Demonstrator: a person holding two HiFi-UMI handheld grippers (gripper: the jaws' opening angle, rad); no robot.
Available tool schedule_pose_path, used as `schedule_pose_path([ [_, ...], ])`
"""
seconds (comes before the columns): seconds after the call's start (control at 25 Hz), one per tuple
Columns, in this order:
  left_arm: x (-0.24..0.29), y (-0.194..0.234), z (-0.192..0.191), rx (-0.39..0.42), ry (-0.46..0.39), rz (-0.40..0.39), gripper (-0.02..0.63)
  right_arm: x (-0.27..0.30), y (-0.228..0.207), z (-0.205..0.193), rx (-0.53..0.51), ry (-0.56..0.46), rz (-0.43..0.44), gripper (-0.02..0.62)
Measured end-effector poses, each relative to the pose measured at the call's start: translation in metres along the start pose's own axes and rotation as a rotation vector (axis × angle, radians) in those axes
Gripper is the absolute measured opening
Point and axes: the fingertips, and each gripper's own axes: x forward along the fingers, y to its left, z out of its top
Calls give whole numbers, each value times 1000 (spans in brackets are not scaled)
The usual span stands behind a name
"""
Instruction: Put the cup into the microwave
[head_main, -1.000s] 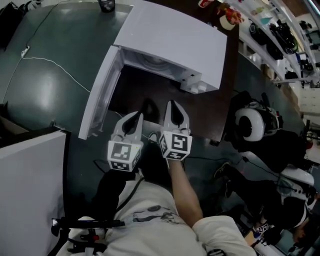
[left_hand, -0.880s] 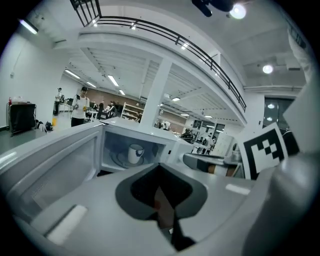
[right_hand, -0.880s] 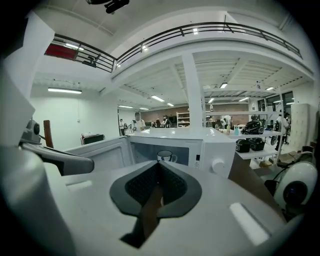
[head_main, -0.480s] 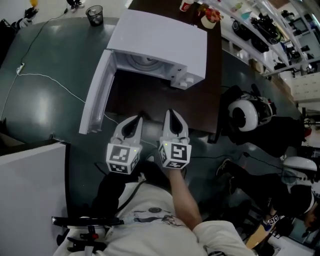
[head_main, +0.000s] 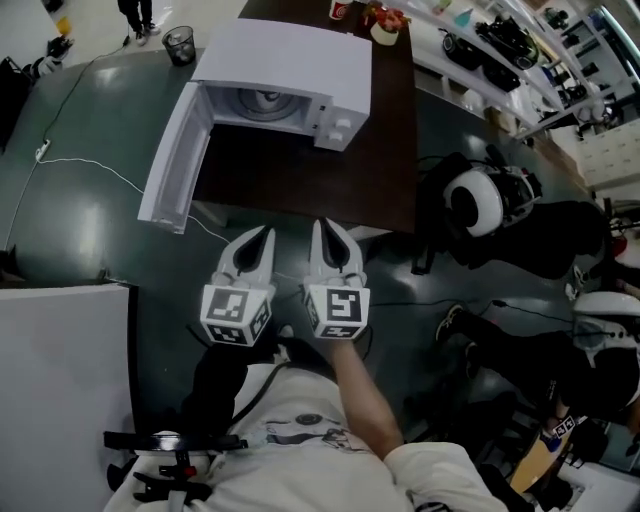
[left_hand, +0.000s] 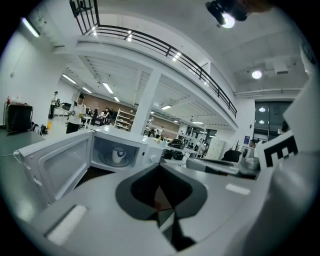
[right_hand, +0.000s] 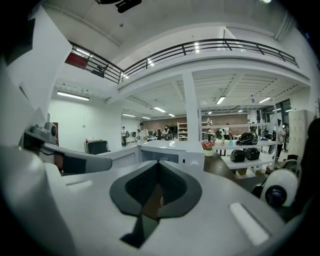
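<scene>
White cup (left_hand: 118, 155) inside white microwave (head_main: 290, 70), door open, on dark counter (head_main: 330, 180), well ahead of both tongs. Left tongs (head_main: 266, 233) and right tongs (head_main: 321, 226) pressed together, empty.

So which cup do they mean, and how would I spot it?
Find the dark brown table, then the white microwave on it, whose door hangs wide open. Look into the oven: the cup stands upright on the round turntable. It is plain white and is the only thing inside that opening.
</scene>
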Motion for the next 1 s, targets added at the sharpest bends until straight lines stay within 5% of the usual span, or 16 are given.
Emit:
schedule_pose_path([
  [0.4, -68, -78, 4, 76, -51, 8, -2, -104, -5, 12, 4, -32, 5, 0],
  [1.0, -158, -94, -5, 150, -53, -80, -2, -176, 60, 9, -8, -77, 33, 0],
])
